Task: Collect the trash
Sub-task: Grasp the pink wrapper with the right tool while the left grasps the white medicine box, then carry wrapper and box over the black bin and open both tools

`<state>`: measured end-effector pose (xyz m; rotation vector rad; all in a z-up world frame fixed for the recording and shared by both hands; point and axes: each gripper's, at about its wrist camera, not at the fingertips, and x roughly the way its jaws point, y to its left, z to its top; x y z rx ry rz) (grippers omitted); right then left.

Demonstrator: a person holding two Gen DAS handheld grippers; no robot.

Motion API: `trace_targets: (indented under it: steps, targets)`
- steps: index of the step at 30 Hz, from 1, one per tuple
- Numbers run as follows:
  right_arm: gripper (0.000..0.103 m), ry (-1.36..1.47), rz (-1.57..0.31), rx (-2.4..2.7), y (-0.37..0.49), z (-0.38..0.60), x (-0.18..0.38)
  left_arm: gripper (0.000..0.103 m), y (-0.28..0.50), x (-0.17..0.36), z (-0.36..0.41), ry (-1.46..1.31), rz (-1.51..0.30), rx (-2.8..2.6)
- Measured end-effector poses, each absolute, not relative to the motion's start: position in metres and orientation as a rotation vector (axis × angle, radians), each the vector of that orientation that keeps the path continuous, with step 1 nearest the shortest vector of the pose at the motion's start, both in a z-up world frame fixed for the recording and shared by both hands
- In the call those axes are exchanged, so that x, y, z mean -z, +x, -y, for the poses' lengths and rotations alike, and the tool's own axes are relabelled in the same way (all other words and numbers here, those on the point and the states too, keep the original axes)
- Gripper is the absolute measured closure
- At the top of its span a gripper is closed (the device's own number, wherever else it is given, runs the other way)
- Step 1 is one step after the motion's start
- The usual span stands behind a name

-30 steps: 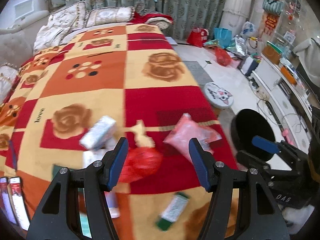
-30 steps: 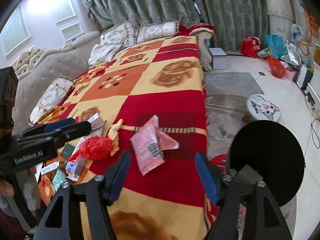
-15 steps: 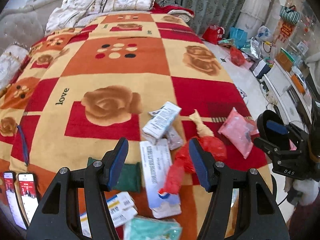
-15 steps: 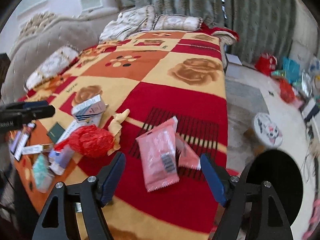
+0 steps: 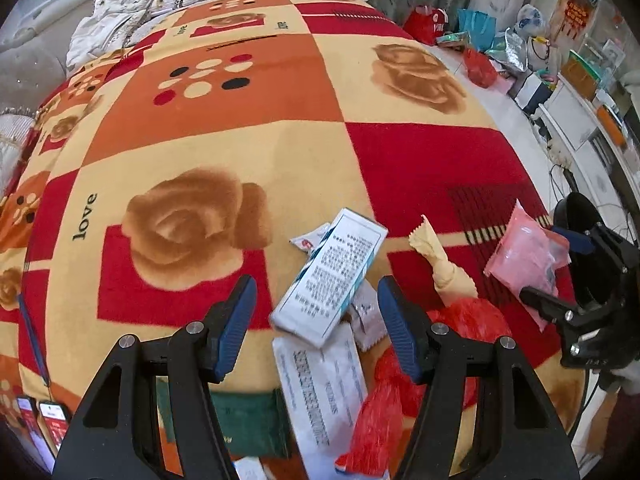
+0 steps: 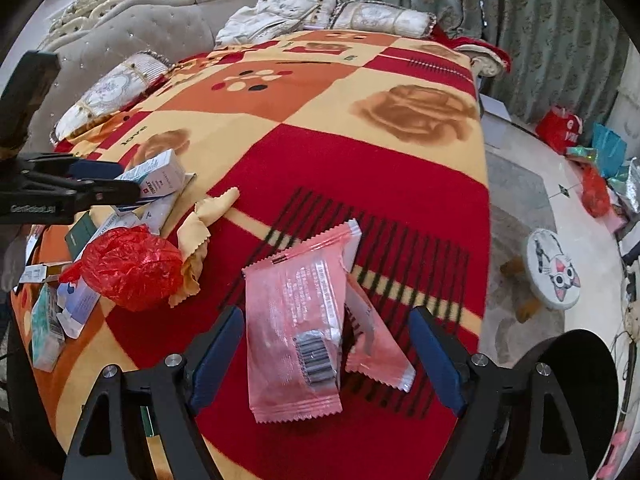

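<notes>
Trash lies on a patterned blanket. A white printed box sits between the fingers of my left gripper, which is open; the pads stand clear of it. A pink packet lies between the jaws of my right gripper, which are opening and not touching it. A smaller pink packet is tucked under its right side. A crumpled red plastic bag and a yellow wrapper lie between the two grippers. In the left wrist view the right gripper hovers over the pink packet.
A white flat pack, a green pouch and several small boxes crowd the blanket's near edge. Two phones lie at the lower left. A black round bin stands on the floor beside the bed, with a cat-face stool beyond.
Both grippers have sunk toward the blanket. The white box now lies between the left fingers. The right jaws have widened and now straddle the pink packet.
</notes>
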<state>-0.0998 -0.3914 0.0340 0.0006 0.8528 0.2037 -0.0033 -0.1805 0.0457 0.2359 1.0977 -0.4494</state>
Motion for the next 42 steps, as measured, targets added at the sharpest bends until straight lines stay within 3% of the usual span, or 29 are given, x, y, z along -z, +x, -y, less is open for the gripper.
trace_targets:
  steps: [4, 5, 6, 7, 10, 24, 42]
  targets:
    - [0.024, -0.013, -0.861, -0.202, -0.097, 0.388, -0.025, 0.060, 0.000, -0.043, 0.185, 0.223, -1.111, 0.455]
    - [0.031, 0.003, -0.855, -0.201, -0.098, 0.389, -0.025, 0.062, -0.001, -0.044, 0.185, 0.227, -1.103, 0.454]
    - [0.050, 0.027, -0.843, -0.204, -0.099, 0.392, -0.025, 0.066, -0.001, -0.045, 0.186, 0.228, -1.101, 0.456]
    - [0.058, 0.055, -0.827, -0.210, -0.102, 0.396, -0.027, 0.068, -0.003, -0.047, 0.186, 0.229, -1.099, 0.459]
    - [0.068, 0.083, -0.823, -0.212, -0.107, 0.400, -0.029, 0.070, -0.008, -0.056, 0.185, 0.212, -1.078, 0.461]
    - [0.069, 0.166, -0.663, -0.150, -0.169, 0.430, -0.078, 0.071, -0.051, -0.112, 0.217, 0.134, -0.985, 0.582]
    - [0.069, 0.248, -0.626, 0.002, -0.229, 0.505, -0.083, 0.071, -0.108, -0.132, 0.310, 0.174, -0.962, 0.734]
